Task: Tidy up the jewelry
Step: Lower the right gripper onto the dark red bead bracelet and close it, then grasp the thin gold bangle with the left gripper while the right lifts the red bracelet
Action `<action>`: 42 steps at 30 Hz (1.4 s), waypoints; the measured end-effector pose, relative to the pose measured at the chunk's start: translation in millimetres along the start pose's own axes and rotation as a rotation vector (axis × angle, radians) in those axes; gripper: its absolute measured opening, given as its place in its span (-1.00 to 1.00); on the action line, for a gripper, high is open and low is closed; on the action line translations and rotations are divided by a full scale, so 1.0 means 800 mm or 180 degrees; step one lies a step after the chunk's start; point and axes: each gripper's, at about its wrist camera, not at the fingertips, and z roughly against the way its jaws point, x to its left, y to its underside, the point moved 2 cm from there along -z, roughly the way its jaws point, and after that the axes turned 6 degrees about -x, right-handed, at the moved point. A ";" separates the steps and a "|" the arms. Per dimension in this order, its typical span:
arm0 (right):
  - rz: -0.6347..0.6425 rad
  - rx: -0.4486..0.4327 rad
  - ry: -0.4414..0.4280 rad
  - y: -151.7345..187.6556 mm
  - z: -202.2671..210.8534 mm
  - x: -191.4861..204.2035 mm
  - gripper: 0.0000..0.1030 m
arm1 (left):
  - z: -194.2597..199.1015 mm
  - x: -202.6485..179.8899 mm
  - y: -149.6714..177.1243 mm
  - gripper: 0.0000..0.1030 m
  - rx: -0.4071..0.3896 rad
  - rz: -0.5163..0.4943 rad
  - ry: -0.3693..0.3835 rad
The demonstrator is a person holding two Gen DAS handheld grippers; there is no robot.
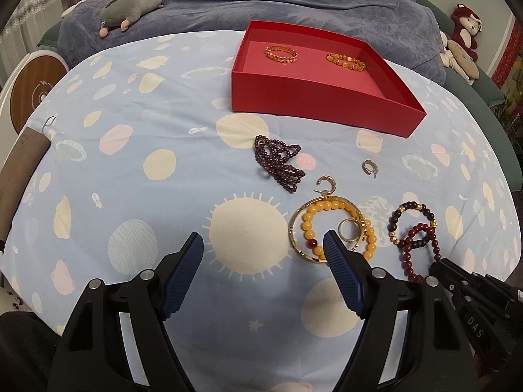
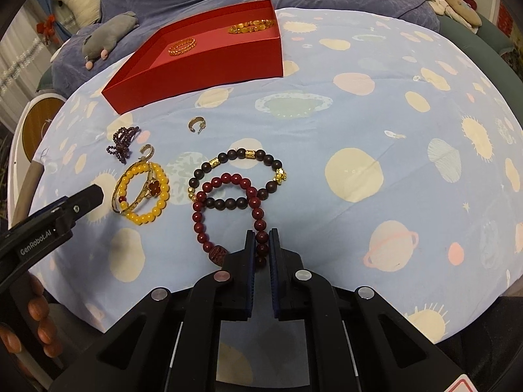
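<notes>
Left gripper [image 1: 263, 245] hangs wide open — one fingertip [image 1: 330, 240] over the yellow bead bracelet [image 1: 338, 227].

Bedroom (home): bedsheet [image 1: 130, 163], plush toys [image 1: 130, 6]

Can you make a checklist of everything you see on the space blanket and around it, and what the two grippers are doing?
Surface: blue planet-print cloth, smooth.
Red box: open, two gold-orange bracelets inside.
Loose jewelry: purple bead strand; two hoop earrings; yellow bead bracelet lying over a gold bangle; dark bead bracelet under a red bead bracelet.
Clutter: nothing seen on the cloth.
Left gripper: open, empty, right fingertip over the yellow bracelet.
Right gripper: shut on the red bead bracelet.
Cables: nothing seen.
Surroundings: blue blanket, grey plush, more plush toys.
</notes>
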 end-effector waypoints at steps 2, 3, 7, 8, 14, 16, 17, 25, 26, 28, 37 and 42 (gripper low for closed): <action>-0.0049 0.0004 -0.0019 0.000 0.000 -0.003 -0.85 | -0.001 -0.007 -0.002 0.41 -0.0004 -0.0017 0.0053; -0.0071 0.0003 -0.0028 0.000 0.000 -0.004 -0.85 | -0.002 -0.010 -0.002 0.44 -0.0003 -0.0023 0.0075; -0.0102 -0.0007 -0.0040 -0.003 0.002 -0.007 -0.85 | -0.010 -0.022 -0.002 0.50 0.0040 -0.0050 0.0147; -0.0115 -0.0008 -0.0043 -0.004 0.003 -0.008 -0.85 | -0.013 -0.025 -0.002 0.51 0.0059 -0.0054 0.0165; -0.0147 0.0000 -0.0054 -0.005 0.001 -0.008 -0.85 | -0.021 -0.037 0.002 0.63 0.0079 -0.0123 0.0221; -0.0165 0.0004 -0.0057 -0.006 0.001 -0.009 -0.85 | -0.026 -0.040 0.004 0.63 0.0103 -0.0170 0.0215; -0.0186 0.0011 -0.0061 -0.006 0.000 -0.010 -0.85 | -0.028 -0.040 0.004 0.62 0.0111 -0.0180 0.0202; -0.0210 0.0028 -0.0069 -0.008 -0.003 -0.009 -0.85 | -0.037 -0.040 0.001 0.29 0.0069 -0.0199 0.0185; -0.0207 0.0029 -0.0073 -0.008 -0.003 -0.009 -0.85 | -0.037 -0.040 0.000 0.23 0.0059 -0.0216 0.0201; -0.0199 0.0029 -0.0078 -0.009 -0.004 -0.007 -0.85 | -0.037 -0.040 -0.001 0.10 0.0054 -0.0226 0.0230; -0.0184 -0.0020 -0.0118 -0.015 0.003 -0.002 -0.85 | -0.023 -0.026 -0.001 0.09 0.0032 -0.0097 0.0276; -0.0156 -0.0119 -0.0168 -0.025 0.020 0.006 -0.85 | -0.004 -0.017 -0.004 0.09 0.0001 -0.0061 0.0259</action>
